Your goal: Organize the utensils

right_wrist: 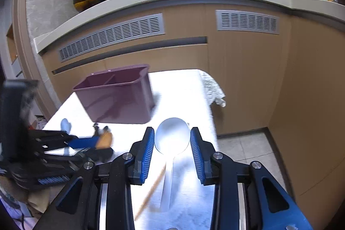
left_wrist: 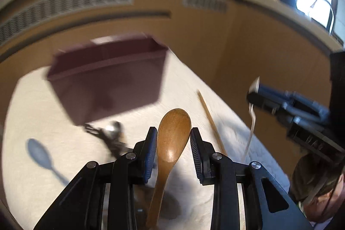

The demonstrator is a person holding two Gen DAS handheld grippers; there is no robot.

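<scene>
The left hand-held gripper pinches a smooth brown wooden spoon, the right hand-held gripper pinches a round white plastic spoon, near a purple bin.

Glossy wooden spoon, smooth white plastic spoon, matt plastic bin.

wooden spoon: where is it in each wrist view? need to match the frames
Left wrist: wooden spoon low centre, bowl up between the left gripper pads.
Right wrist: only its brown bowl shows at lower left, in the left gripper.
Shared landmark: the purple bin on the white table, upper left of centre in both views.
</scene>
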